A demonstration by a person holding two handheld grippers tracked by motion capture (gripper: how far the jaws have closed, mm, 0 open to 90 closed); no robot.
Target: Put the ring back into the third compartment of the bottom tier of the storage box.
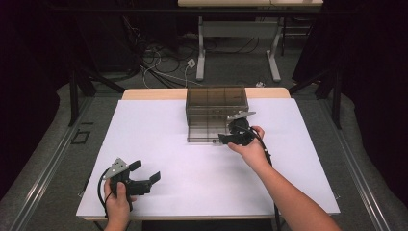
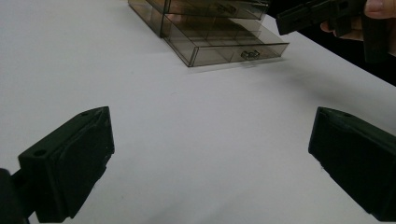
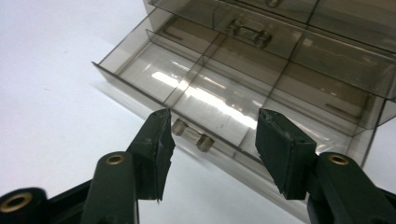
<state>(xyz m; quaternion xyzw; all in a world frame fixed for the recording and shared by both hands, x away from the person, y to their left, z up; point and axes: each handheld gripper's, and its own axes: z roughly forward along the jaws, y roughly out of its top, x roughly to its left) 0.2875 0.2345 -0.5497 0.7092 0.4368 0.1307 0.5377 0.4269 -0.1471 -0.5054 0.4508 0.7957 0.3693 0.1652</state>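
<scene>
One drawer unit (image 1: 216,103), smoky clear plastic, at the far edge of the worktop (image 1: 159,139), about mid-width. Its bottom drawer (image 3: 196,93) is pulled out toward the person; one drawer out, at least one more above it shut, with its own small clear handle. The open drawer is split by dividers into compartments; exact count hard to tell, and nothing visible inside them. One small clear handle (image 3: 192,136) on the open drawer's front wall.

Two grippers, one per hand. Right gripper (image 3: 212,147) sits right at the front of the open drawer, near the unit's right front corner in the high view. In the right gripper view the handle lies between the two jaws, closer to the left one, just beside that pad but not pinched; the jaws stand about half open with a clear gap, holding nothing. Right hand (image 1: 250,149) is wrapped around the gripper body, forearm coming in from the near edge.

Left gripper (image 1: 142,178) is well apart from the drawer unit, by the near left corner of the worktop, low over the white surface. Jaws wide open, nothing between them, bare worktop ahead. Left hand (image 1: 118,195) grips it from the near edge. One cable trails from each gripper.
</scene>
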